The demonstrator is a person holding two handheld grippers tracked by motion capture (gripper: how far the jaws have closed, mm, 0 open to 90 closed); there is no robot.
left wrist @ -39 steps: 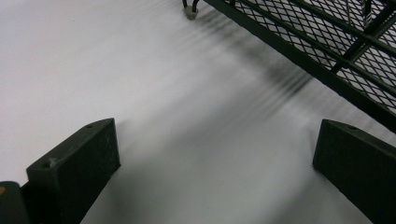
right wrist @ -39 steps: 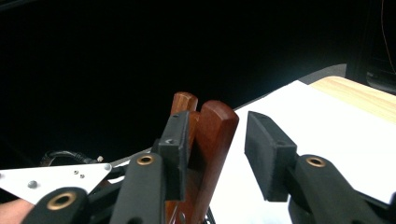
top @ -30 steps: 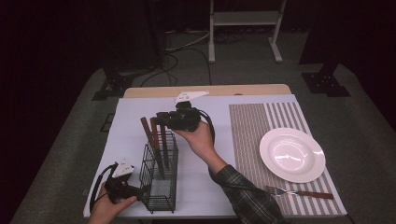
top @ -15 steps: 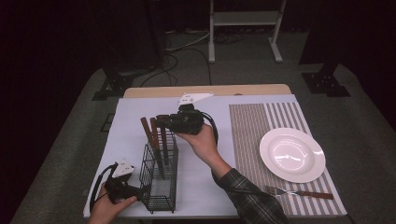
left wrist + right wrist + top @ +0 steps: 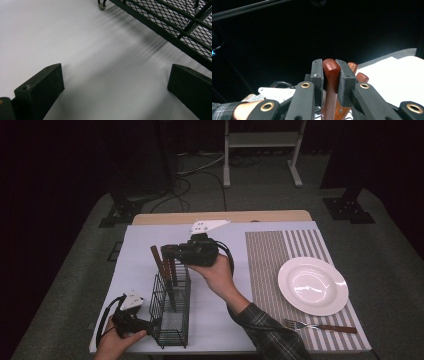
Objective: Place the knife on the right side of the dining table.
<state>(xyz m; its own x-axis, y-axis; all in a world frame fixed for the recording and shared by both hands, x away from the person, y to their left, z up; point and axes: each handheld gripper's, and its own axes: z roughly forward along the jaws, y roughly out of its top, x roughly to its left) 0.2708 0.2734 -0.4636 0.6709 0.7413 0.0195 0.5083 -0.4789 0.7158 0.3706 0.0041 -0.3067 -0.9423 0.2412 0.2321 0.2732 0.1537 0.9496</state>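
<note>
Right gripper (image 5: pixel 331 75), jaws closed on a wooden utensil handle (image 5: pixel 331 68) standing in the wire caddy (image 5: pixel 171 312); left gripper (image 5: pixel 115 92), wide open and empty, beside the caddy; no legible writing.

Wooden-handled utensils (image 5: pixel 162 265) stand tilted in a black wire caddy (image 5: pixel 171 312) on the table.

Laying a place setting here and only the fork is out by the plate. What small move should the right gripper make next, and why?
Probably lift straight up. The right gripper has its jaws shut on a wooden handle standing in the wire caddy, beside two other handles. The left gripper sits open at the caddy's base, seemingly to steady it.
</note>
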